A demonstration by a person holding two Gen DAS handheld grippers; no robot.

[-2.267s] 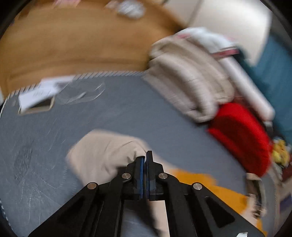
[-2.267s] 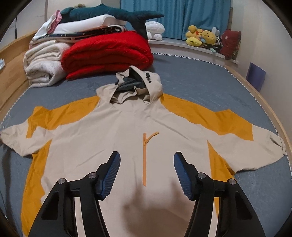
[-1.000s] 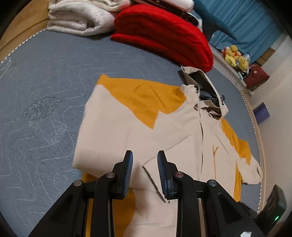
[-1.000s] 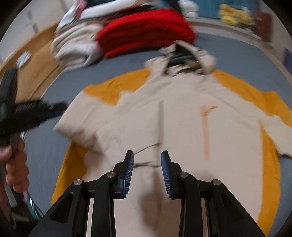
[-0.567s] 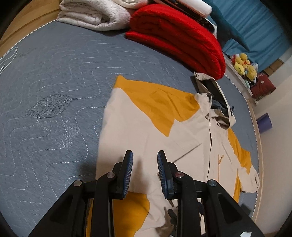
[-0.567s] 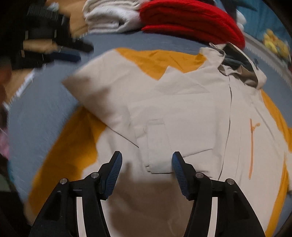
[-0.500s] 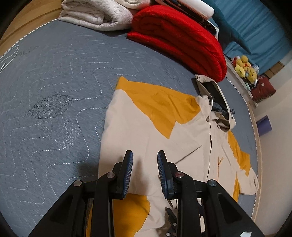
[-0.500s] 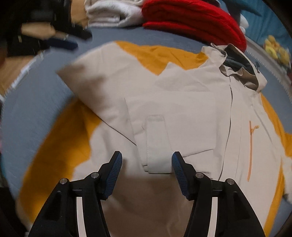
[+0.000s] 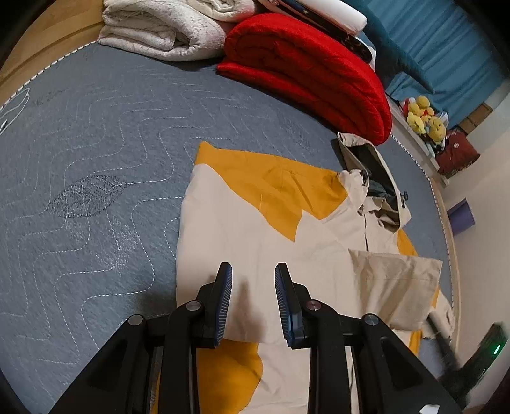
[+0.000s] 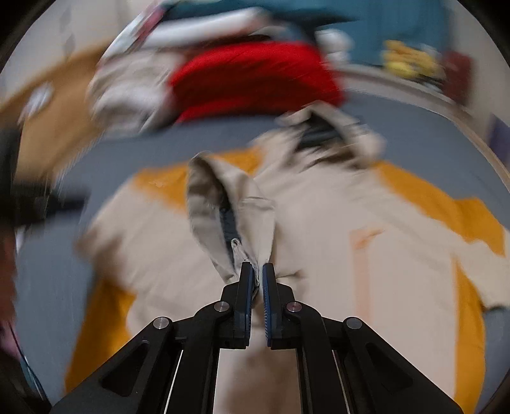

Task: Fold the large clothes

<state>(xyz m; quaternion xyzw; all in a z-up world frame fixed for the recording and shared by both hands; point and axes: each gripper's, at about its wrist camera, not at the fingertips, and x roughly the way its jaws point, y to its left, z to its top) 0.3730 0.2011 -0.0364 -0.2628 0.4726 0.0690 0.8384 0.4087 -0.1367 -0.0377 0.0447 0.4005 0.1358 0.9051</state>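
Observation:
A beige and orange hooded jacket lies flat on the grey quilted bed, its left sleeve folded in over the body. My left gripper is open and empty, hovering over the folded sleeve's outer edge. My right gripper is shut on the sleeve cuff and holds it lifted above the jacket. The right wrist view is motion-blurred. The lifted cuff also shows in the left wrist view.
A red folded blanket and white folded blankets lie at the head of the bed. Yellow plush toys sit on a ledge by blue curtains. A wooden bed frame runs along the left.
My right gripper has closed on the sleeve cuff and lifted it off the jacket. My left gripper has stayed open over the folded sleeve edge, drifting slightly.

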